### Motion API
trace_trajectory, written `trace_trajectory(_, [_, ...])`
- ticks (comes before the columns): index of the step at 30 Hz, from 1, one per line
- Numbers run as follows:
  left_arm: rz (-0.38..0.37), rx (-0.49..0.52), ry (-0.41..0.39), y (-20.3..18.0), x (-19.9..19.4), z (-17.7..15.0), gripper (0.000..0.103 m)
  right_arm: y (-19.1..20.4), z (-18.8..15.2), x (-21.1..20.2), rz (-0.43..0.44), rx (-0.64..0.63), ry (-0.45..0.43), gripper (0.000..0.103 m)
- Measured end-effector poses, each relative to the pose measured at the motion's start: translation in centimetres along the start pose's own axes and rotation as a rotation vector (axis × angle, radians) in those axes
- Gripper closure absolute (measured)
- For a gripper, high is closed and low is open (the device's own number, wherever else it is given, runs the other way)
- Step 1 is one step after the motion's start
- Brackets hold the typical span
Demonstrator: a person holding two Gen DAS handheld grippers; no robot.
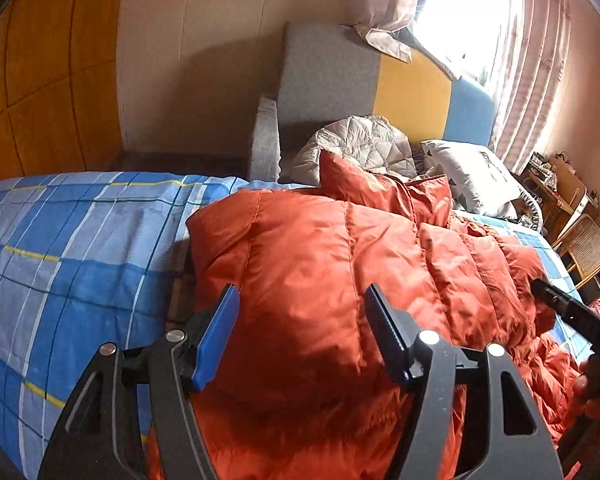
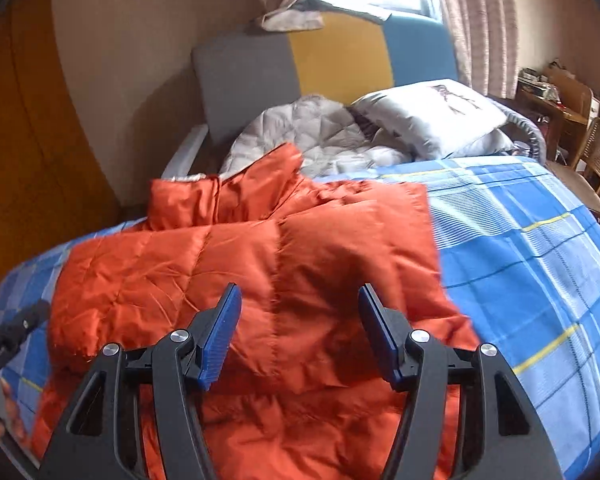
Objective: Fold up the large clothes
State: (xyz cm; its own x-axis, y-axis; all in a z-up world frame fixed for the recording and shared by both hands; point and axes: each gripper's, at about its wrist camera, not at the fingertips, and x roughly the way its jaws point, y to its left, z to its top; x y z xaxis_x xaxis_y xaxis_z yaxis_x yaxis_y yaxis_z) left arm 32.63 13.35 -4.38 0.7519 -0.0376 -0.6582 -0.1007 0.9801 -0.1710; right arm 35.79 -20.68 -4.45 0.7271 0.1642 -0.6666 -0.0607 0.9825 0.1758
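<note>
An orange puffy down jacket [image 1: 332, 272] lies on a blue plaid bed cover [image 1: 60, 248], its sleeves folded over the body and its collar toward the headboard. It also shows in the right wrist view [image 2: 260, 264]. My left gripper [image 1: 300, 312] is open and empty, hovering just above the jacket's left part. My right gripper [image 2: 300, 312] is open and empty above the jacket's lower middle. The right gripper's tip shows at the right edge of the left wrist view [image 1: 560, 304]; the left gripper's tip shows at the left edge of the right wrist view [image 2: 16, 332].
A grey quilted blanket [image 2: 312, 132] and a white pillow [image 2: 432, 112] lie at the head of the bed, below a grey, yellow and blue headboard [image 2: 340, 56]. A wooden chair [image 2: 596, 168] and a desk [image 2: 552, 96] stand on the right. A wooden wardrobe [image 1: 40, 80] is on the left.
</note>
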Motion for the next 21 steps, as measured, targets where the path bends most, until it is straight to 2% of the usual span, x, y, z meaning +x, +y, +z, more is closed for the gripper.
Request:
trace_trajectory(11, [0.004, 0.031, 0.016, -1.0, 3.8, 1.8, 0.037, 0.4, 1.3, 4.8, -0.066, -0.027, 0.058, 0.042])
trace_trajectory(21, [-0.002, 0.026, 0.051, -0.5, 6.8, 0.0, 0.036, -0.3, 0.9, 8.8, -0.115, -0.079, 0.095, 0.040])
